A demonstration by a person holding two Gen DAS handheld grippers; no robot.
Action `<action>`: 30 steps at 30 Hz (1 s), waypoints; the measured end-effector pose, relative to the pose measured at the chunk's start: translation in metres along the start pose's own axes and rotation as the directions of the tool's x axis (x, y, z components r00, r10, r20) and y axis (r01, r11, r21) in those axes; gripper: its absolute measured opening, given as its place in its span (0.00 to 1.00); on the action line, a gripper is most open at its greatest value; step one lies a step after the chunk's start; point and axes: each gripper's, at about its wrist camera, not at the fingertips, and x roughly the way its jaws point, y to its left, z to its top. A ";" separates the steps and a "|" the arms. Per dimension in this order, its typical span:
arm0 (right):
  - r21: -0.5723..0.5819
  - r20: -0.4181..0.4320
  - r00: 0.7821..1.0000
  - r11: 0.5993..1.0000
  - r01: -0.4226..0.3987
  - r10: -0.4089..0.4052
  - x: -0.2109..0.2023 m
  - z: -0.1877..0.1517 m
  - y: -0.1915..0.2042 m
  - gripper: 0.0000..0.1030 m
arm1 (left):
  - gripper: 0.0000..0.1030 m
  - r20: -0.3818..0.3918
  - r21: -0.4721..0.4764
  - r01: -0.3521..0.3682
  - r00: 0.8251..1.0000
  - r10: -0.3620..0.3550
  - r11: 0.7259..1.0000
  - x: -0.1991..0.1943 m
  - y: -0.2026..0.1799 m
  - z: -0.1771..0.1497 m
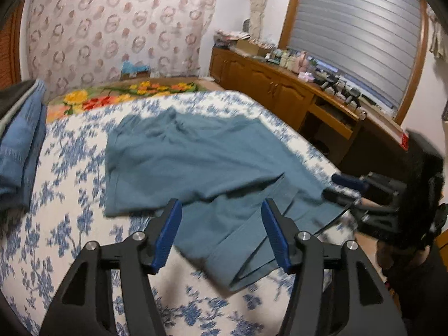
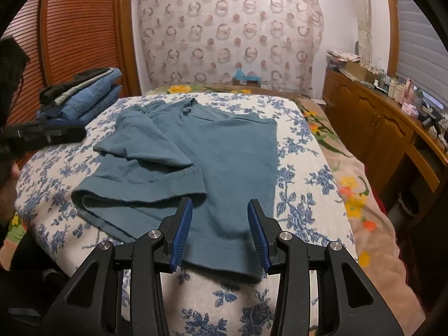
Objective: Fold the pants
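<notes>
The teal pants (image 1: 196, 162) lie spread on the blue-flowered bedspread (image 1: 64, 224), waist far, both leg hems near the front edge; they also show in the right wrist view (image 2: 218, 162), one leg lying over the other. My left gripper (image 1: 221, 210) is open and empty, just above the near leg hem. My right gripper (image 2: 221, 210) is open and empty above the other leg hem, and shows at the right edge of the left wrist view (image 1: 340, 189). The left gripper's body (image 2: 42, 135) appears at the left of the right wrist view.
A stack of folded jeans (image 2: 84, 98) sits at the bed's far left corner. A wooden cabinet (image 1: 280, 92) with clutter runs along the right wall under the shuttered window. A floral blanket (image 2: 352, 190) hangs off the bed's right side.
</notes>
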 end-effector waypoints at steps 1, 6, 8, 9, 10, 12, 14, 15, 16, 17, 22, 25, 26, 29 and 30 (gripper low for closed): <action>-0.005 0.001 1.000 1.000 -0.002 0.002 0.000 0.001 0.001 0.40 | 0.57 -0.010 -0.005 -0.010 1.000 0.010 1.000 0.002 0.003 -0.003; -0.029 -0.010 0.999 0.999 -0.033 0.033 0.010 0.009 0.008 0.40 | 0.57 -0.056 -0.018 -0.064 0.996 0.063 0.998 0.014 0.012 -0.017; -0.036 -0.024 0.999 0.998 -0.050 0.049 0.016 0.012 0.010 0.37 | 0.57 -0.070 -0.026 -0.070 0.995 0.068 0.997 0.018 0.015 -0.021; -0.041 -0.031 0.998 0.997 -0.058 0.057 0.018 0.013 0.011 0.36 | 0.57 -0.074 -0.029 -0.070 0.995 0.067 0.997 0.019 0.016 -0.022; -0.049 -0.039 0.997 0.997 -0.067 0.065 0.022 0.014 0.013 0.35 | 0.57 -0.082 -0.033 -0.069 0.994 0.066 0.997 0.021 0.017 -0.024; -0.063 -0.056 0.995 0.994 -0.085 0.082 0.029 0.017 0.016 0.34 | 0.57 -0.089 -0.041 -0.071 0.994 0.067 0.997 0.024 0.018 -0.027; -0.070 -0.070 0.994 0.993 -0.091 0.086 0.037 0.018 0.019 0.33 | 0.57 -0.097 -0.047 -0.071 0.993 0.066 0.996 0.027 0.019 -0.031; -0.073 -0.077 0.993 0.993 -0.094 0.088 0.040 0.019 0.019 0.33 | 0.57 -0.094 -0.050 -0.068 0.994 0.063 0.996 0.028 0.019 -0.032; -0.075 -0.087 0.992 0.992 -0.098 0.091 0.045 0.020 0.020 0.33 | 0.57 -0.089 -0.050 -0.067 0.994 0.062 0.997 0.027 0.019 -0.032; -0.076 -0.096 0.991 0.992 -0.101 0.093 0.049 0.021 0.020 0.33 | 0.57 -0.085 -0.051 -0.067 0.994 0.063 0.996 0.027 0.018 -0.033; -0.070 -0.126 0.986 0.990 -0.122 0.112 0.061 0.023 0.019 0.33 | 0.57 -0.066 -0.056 -0.062 0.996 0.058 0.997 0.025 0.019 -0.037; -0.069 -0.140 0.983 0.989 -0.132 0.121 0.065 0.024 0.018 0.31 | 0.57 -0.048 -0.059 -0.057 0.997 0.054 0.997 0.023 0.021 -0.040; -0.068 -0.148 0.981 0.989 -0.134 0.123 0.067 0.024 0.018 0.30 | 0.57 -0.045 -0.059 -0.056 0.998 0.053 0.997 0.023 0.021 -0.039; -0.083 -0.157 0.980 0.987 -0.136 0.122 0.068 0.025 0.020 0.29 | 0.58 -0.045 -0.066 -0.054 0.998 0.051 0.996 0.022 0.022 -0.040; -0.083 -0.159 0.980 0.987 -0.138 0.123 0.068 0.026 0.020 0.28 | 0.58 -0.046 -0.066 -0.056 0.998 0.053 0.996 0.023 0.021 -0.039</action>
